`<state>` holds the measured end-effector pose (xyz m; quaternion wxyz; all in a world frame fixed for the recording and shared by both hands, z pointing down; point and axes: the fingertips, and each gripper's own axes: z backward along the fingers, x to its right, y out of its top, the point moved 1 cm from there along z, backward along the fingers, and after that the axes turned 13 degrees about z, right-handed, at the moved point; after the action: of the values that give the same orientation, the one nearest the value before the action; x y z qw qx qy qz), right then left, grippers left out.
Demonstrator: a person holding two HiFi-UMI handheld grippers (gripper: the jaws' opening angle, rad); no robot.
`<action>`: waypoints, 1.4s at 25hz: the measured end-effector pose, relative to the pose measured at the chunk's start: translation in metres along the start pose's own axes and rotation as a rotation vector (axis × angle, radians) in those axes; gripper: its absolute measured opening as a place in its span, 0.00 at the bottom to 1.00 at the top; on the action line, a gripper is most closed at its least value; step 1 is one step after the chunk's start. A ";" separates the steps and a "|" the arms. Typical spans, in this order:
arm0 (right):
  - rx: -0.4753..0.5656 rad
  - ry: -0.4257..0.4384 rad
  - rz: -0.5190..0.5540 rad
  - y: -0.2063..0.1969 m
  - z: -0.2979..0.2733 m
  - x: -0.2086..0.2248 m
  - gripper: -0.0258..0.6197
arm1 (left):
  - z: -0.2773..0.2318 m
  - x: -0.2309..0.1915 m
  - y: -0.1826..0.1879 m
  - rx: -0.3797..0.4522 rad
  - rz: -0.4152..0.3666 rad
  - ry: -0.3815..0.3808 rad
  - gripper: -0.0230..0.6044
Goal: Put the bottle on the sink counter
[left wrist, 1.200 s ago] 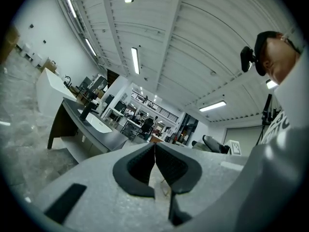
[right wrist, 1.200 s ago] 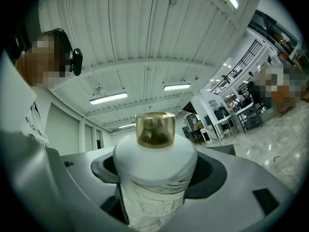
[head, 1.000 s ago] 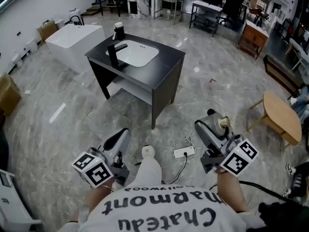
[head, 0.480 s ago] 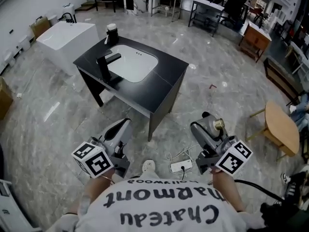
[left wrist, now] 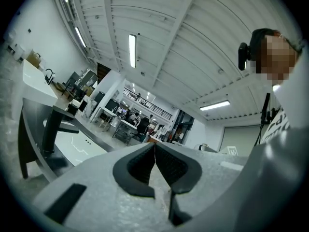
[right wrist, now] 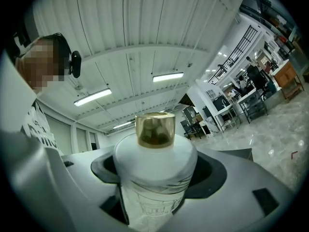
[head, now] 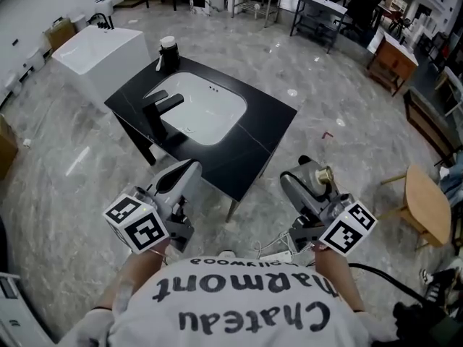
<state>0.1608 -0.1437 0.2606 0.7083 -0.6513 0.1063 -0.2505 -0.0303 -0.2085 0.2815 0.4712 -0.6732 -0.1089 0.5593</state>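
Observation:
A white bottle (right wrist: 154, 173) with a gold cap (right wrist: 154, 128) sits clamped between the jaws of my right gripper (head: 312, 181), which is shut on it; in the head view the bottle (head: 319, 176) shows at the gripper's tip, off the near right corner of the counter. The black sink counter (head: 264, 121) with its white basin (head: 206, 110) stands just ahead. My left gripper (head: 181, 179) hovers by the counter's near edge, jaws shut with nothing between them; in the left gripper view the pads (left wrist: 155, 166) meet.
A black faucet (head: 158, 107) rises at the basin's left. A dark cup-like item (head: 168, 53) stands at the counter's far corner. A white bathtub (head: 98, 49) lies at far left, a round wooden table (head: 427, 201) at right, a cable on the floor near my feet.
I have come closer to the sink counter; it now lies just ahead of both grippers. The bottle stays held in the right gripper and the left stays shut.

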 end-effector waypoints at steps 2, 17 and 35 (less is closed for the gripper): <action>-0.012 -0.002 -0.008 -0.005 -0.015 0.010 0.57 | -0.009 -0.014 0.007 -0.001 0.009 0.005 0.07; -0.174 0.025 -0.102 -0.073 -0.090 0.034 0.57 | -0.029 -0.072 0.012 -0.003 0.100 0.034 0.06; -0.364 0.080 -0.147 -0.152 -0.119 0.048 0.57 | -0.002 -0.121 -0.026 0.001 0.213 0.251 0.06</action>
<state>0.1120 -0.2744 0.4022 0.5540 -0.7641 0.1299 -0.3040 -0.0612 -0.2766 0.3799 0.4197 -0.7451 0.0230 0.5178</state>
